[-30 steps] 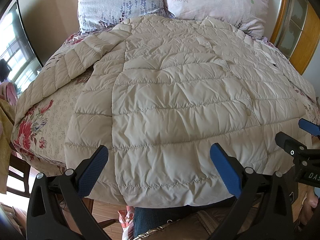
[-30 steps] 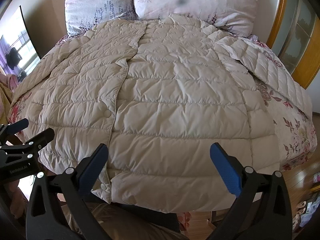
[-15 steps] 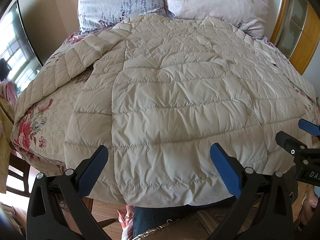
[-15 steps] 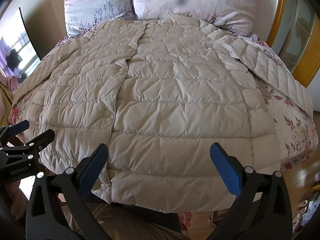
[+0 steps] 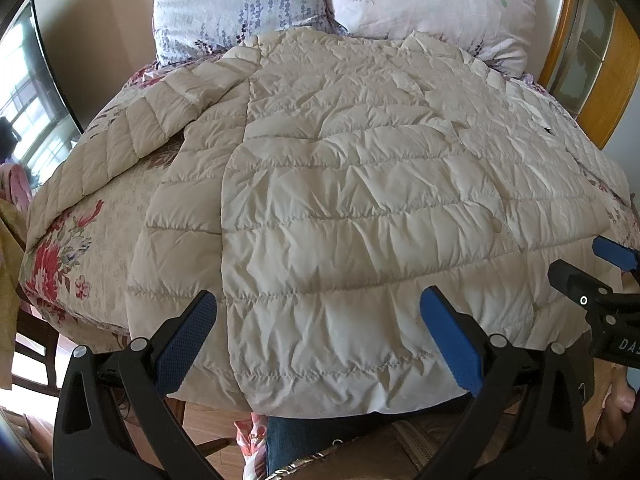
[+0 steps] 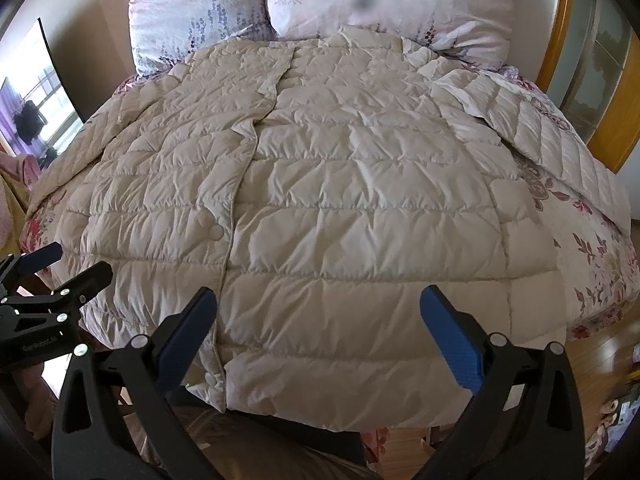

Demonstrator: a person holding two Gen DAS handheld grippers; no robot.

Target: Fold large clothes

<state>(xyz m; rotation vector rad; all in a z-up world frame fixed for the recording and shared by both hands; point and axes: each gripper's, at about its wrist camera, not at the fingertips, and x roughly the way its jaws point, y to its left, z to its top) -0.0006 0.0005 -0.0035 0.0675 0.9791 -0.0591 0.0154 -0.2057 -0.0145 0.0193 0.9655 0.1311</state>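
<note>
A large cream quilted down jacket (image 5: 352, 200) lies spread front-up on the bed, collar toward the pillows, hem at the near edge; it also shows in the right wrist view (image 6: 344, 200). One sleeve (image 5: 120, 148) stretches out left, the other sleeve (image 6: 552, 136) right. My left gripper (image 5: 320, 332) is open and empty, hovering over the hem's left half. My right gripper (image 6: 320, 332) is open and empty over the hem near the snap placket (image 6: 216, 233). Each gripper shows at the edge of the other's view.
Two floral pillows (image 5: 240, 4) lean at the head of the bed. The floral bedsheet (image 5: 72, 248) shows on both sides. A wooden headboard frame (image 5: 568, 20) stands at the right. A window (image 6: 32, 112) is at the left. The person's legs are below the hem.
Both grippers have shifted very slightly; the right wrist view has edged forward a little. The jacket has not moved.
</note>
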